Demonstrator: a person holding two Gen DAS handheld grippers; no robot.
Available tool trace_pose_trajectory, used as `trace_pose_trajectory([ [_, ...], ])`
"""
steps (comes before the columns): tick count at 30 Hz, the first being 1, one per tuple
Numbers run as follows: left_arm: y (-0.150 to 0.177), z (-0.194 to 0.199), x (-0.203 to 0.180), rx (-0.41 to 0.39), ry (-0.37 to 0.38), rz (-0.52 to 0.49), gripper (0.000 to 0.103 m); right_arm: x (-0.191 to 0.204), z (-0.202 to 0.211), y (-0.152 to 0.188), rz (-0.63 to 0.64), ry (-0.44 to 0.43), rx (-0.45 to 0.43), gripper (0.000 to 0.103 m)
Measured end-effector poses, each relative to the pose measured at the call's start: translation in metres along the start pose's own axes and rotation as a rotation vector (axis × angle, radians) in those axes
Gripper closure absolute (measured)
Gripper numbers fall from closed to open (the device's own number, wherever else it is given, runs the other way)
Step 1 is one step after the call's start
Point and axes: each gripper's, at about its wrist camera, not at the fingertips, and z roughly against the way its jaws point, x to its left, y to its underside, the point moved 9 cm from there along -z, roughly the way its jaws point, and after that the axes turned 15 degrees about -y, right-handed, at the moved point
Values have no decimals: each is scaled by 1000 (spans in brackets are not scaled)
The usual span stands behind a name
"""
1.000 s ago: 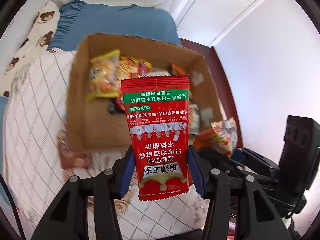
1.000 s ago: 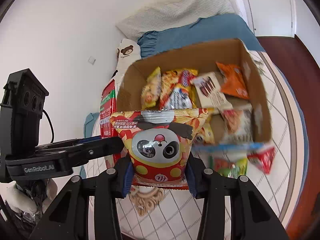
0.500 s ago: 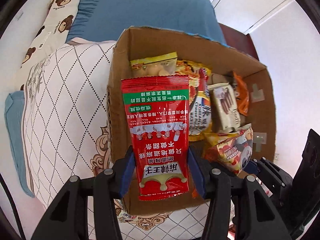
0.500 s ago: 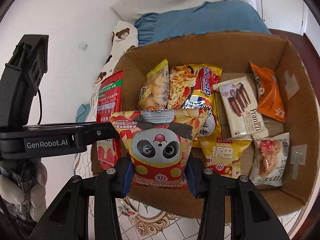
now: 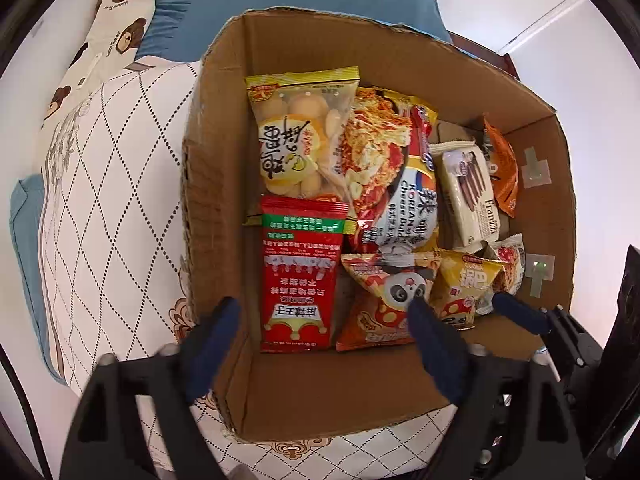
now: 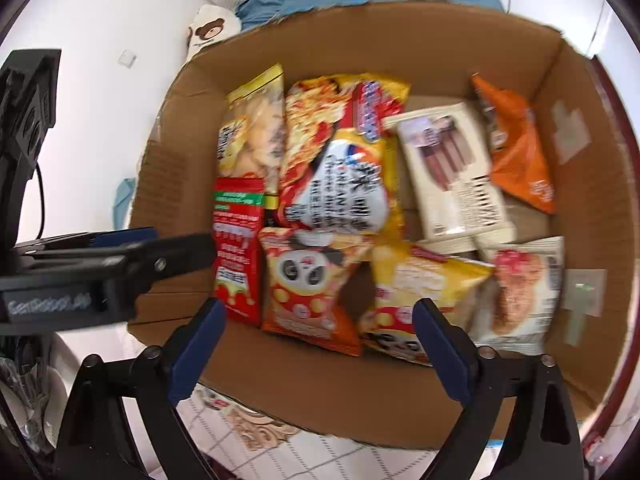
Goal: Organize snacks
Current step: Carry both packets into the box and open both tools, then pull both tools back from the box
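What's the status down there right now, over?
Both claws, left and right, just opened, nothing between them. Red packet and panda bag lie in cardboard box. Nothing in the way.

the cardboard box (image 5: pixel 400 392) is matt, rough brown paperboard with torn edges. the red packet (image 5: pixel 298 280) and panda bag (image 5: pixel 384 300) are glossy plastic film. the quilted bedspread (image 5: pixel 112 200) is soft printed cloth.

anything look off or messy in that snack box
Nothing spilled or torn. The packets lie loosely overlapped in the cardboard box: the red packet covers the lower edge of the yellow biscuit bag, and the panda bag sits tilted. The box's top rim looks ragged.
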Motion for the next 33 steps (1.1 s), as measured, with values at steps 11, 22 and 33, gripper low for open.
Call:
trace_pose_trajectory([
  [11, 23, 19, -14, -154, -43, -7, 9, -41, 56, 17, 10, 158, -93, 6],
  [22, 58, 74, -12, -418, -75, 84, 9, -26, 130, 46, 117, 273, -285, 6],
  [33, 104, 148, -15, -635, -73, 94, 9, 15, 202, 80, 170, 263, -492, 6],
])
